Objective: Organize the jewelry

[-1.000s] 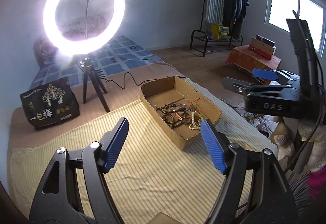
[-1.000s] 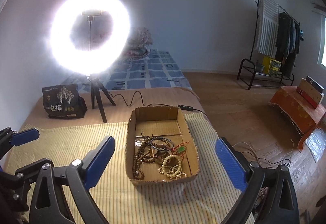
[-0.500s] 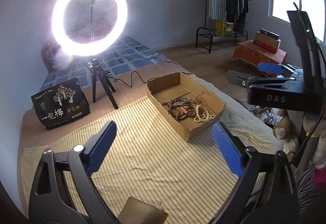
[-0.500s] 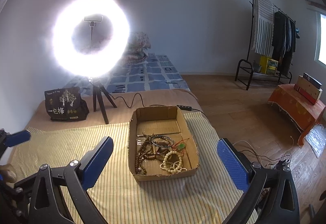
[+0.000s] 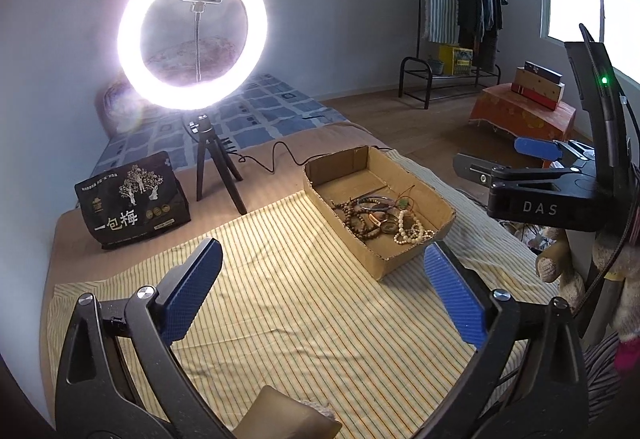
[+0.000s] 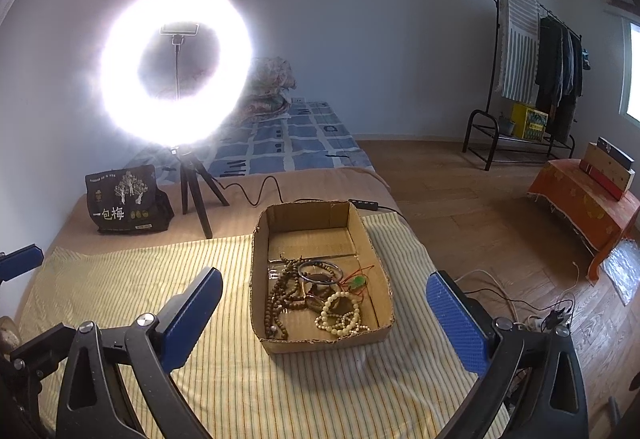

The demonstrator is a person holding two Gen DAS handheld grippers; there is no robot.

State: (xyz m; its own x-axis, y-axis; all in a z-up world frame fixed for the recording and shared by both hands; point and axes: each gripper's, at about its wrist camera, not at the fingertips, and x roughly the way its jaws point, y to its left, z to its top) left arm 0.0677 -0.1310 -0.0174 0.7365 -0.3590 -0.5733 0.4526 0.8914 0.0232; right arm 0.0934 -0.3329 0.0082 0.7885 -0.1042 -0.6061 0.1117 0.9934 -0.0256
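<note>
A shallow cardboard box [image 6: 260, 263] [image 5: 404, 263] lies on a yellow striped cloth [image 6: 132, 283] [image 5: 288, 279]. In it lies a heap of jewelry [image 6: 316, 295] [image 5: 380, 217]: brown bead strings, a cream bead bracelet [image 6: 340, 315], a dark bangle [image 6: 320, 271] and a green pendant on red cord [image 6: 357, 282]. My left gripper [image 5: 324, 271] is open and empty, held above the cloth to the left of the box. My right gripper [image 6: 324, 299] is open and empty, held above the box's near end. The right gripper also shows in the left wrist view [image 5: 536, 179].
A lit ring light on a tripod [image 6: 176, 67] [image 5: 192, 35] stands behind the cloth, its cable [image 6: 264, 187] running toward the box. A black printed bag [image 6: 126, 199] [image 5: 134, 199] sits at the back left. A clothes rack [image 6: 532, 71] and an orange-draped stand [image 6: 584, 199] stand on the floor at right.
The left gripper has pulled back and up from the box and opened wider. The right gripper has drawn back slightly, staying open.
</note>
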